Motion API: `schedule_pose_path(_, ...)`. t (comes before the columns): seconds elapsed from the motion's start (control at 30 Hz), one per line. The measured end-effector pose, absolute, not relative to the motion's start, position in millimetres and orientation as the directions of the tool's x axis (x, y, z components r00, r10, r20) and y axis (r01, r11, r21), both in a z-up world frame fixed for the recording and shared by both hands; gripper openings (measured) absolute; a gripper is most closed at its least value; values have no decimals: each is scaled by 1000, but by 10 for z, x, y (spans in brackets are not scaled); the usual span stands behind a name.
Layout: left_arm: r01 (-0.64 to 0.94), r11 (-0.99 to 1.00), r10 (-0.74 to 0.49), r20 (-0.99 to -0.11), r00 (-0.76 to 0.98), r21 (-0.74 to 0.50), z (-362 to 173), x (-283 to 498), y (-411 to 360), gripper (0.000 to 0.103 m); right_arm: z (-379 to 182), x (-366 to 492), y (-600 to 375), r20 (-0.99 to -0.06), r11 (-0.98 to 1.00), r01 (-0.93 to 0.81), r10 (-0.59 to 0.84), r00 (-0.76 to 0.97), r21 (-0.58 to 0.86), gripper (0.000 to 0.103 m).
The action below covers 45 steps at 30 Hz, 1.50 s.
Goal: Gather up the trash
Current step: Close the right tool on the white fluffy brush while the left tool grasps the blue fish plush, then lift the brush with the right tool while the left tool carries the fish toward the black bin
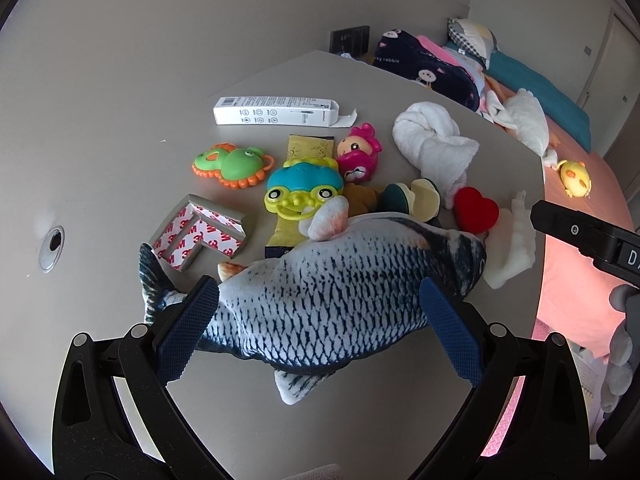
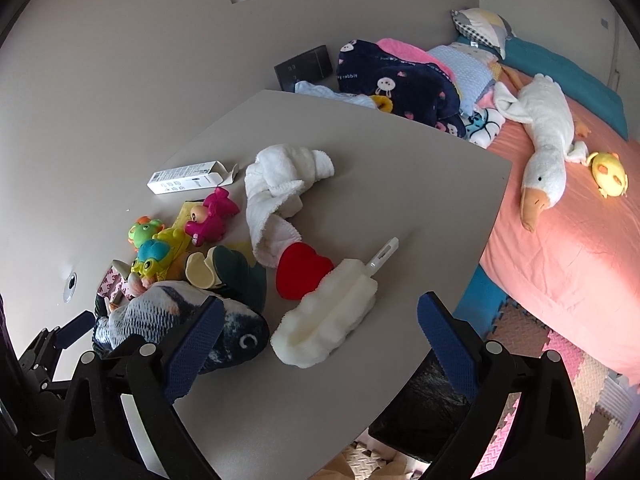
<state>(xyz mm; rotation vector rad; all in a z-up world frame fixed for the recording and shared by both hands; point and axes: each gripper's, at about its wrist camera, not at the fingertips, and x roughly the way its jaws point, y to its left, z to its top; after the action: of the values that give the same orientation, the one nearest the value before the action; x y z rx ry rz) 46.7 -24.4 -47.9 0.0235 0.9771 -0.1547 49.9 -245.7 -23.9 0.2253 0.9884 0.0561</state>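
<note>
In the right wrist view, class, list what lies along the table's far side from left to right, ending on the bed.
White box → pink toy → white towel → plush goose → yellow chick.

A plush fish lies on the grey tabletop near a red heart. A white goose toy rests on the pink bed.

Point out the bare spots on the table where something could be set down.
Bare: the near strip of the table in front of the fish and duster; the far right corner beyond the towel; the left side around the grommet. Crowded: the middle, where the box, toys, heart and fish lie close together.
</note>
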Motion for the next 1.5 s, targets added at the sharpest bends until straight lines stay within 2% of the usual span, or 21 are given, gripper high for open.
schedule_pose_path(0.4, 171, 983, -146, -850, 506, -67, -703, 626, -261, 97, -535, 679, -2489, -866, 965, 111, 160, 473, 238, 86)
schedule_pose_path(0.63, 161, 979, -188, -865, 466, -126, -802, 676, -192, 97, -693, 726, -2489, -882, 960, 106, 189, 431, 257, 63)
schedule_pose_path(0.83, 141, 963, -268, -854, 446, -228, -858, 648, -51, 96, -712, 711, -2441, -882, 963, 82, 200, 427, 258, 46)
schedule_pose_path(0.93, 150, 970, -238, -862, 448, -190, -832, 593, -104, 86, -711, 709, -2455, -878, 961, 79, 208, 430, 266, 35)
schedule_pose_path(1.0, 151, 972, -230, -858, 459, -179, -808, 554, -137, 76, -706, 709, -2479, -874, 956, 82, 221, 433, 282, 27)
schedule_pose_path(1.1, 153, 970, -241, -845, 477, -191, -792, 522, -140, 63, -678, 691, -2497, -866, 952, 80, 231, 444, 295, 22)
schedule_pose_path(1.3, 159, 961, -277, -820, 501, -228, -701, 457, -71, 43, -514, 617, -2493, -840, 959, 60, 213, 499, 278, 20)
schedule_pose_path(1.5, 172, 964, -263, -794, 548, -201, -496, 314, -59, 39, -301, 520, -2550, -811, 961, 51, 200, 549, 272, 20)
